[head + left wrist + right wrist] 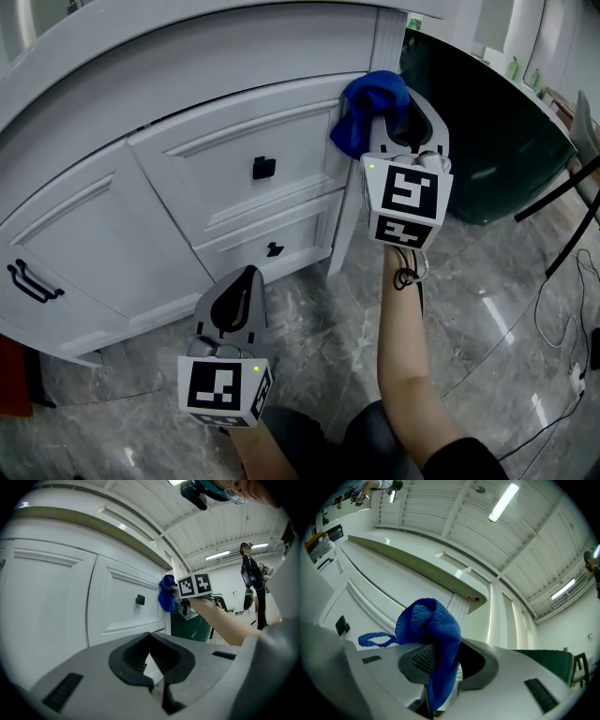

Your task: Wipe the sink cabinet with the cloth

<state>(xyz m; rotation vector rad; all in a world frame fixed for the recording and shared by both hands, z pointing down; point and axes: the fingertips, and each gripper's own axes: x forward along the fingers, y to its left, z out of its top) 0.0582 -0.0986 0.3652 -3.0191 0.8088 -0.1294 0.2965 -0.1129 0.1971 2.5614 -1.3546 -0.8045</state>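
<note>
The white sink cabinet (187, 159) fills the upper left of the head view, with drawers and black knobs (263, 169). My right gripper (398, 111) is shut on a blue cloth (368, 111), pressing it against the cabinet's right corner post by the upper drawer. In the right gripper view the blue cloth (433, 639) bunches out between the jaws, with a loop hanging to the left. My left gripper (239, 286) hangs low by the cabinet's base, shut and holding nothing. The left gripper view shows the cabinet front (112, 602) and the cloth (166, 595) in the distance.
A dark green bin (487, 141) stands right of the cabinet. The floor (487, 319) is grey marble tile with cables (553, 309) at the right. A black handle (28, 279) sits on the left cabinet door. A person (251, 581) stands far off.
</note>
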